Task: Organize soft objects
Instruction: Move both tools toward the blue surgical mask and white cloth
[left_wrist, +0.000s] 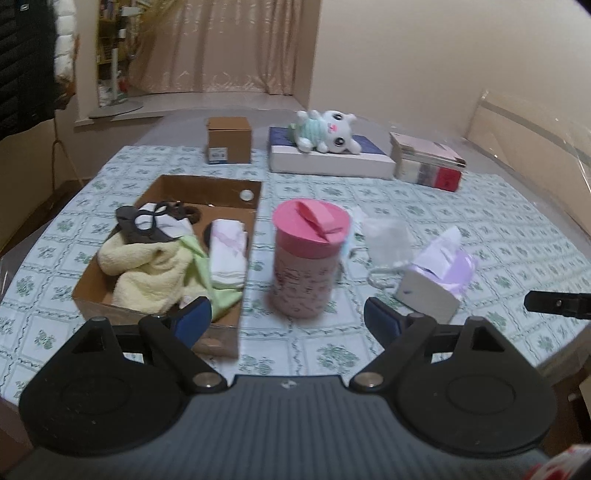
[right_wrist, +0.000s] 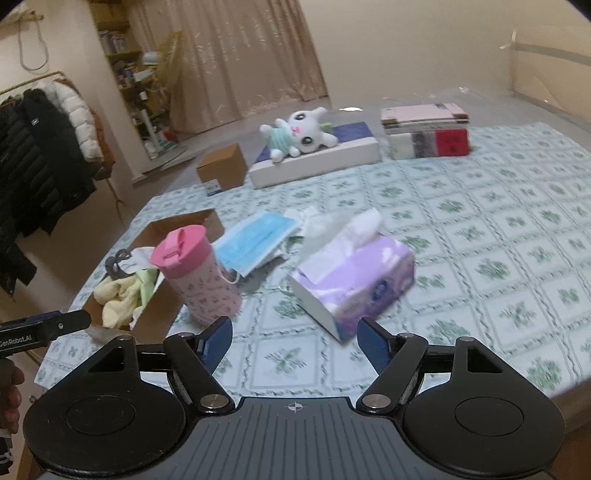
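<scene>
An open cardboard box (left_wrist: 236, 190) (right_wrist: 162, 314) at the table's left holds a yellow towel (left_wrist: 144, 266), green cloth, folded white cloth (left_wrist: 229, 254) and a dark strap item. A purple tissue pack (left_wrist: 439, 273) (right_wrist: 354, 280), a blue face mask (right_wrist: 255, 243) and a clear plastic bag (left_wrist: 388, 240) lie on the tablecloth. A white plush bunny (left_wrist: 328, 131) (right_wrist: 299, 134) lies on a flat box at the back. My left gripper (left_wrist: 288, 317) is open and empty before a pink canister (left_wrist: 306, 258). My right gripper (right_wrist: 295, 339) is open and empty just short of the tissue pack.
The pink canister (right_wrist: 199, 273) stands between the box and the mask. A small brown carton (left_wrist: 229, 140), the flat white-and-blue box (left_wrist: 328, 160) and a stack of books (left_wrist: 428, 160) sit along the back. The table edge curves at the near right (right_wrist: 569, 387).
</scene>
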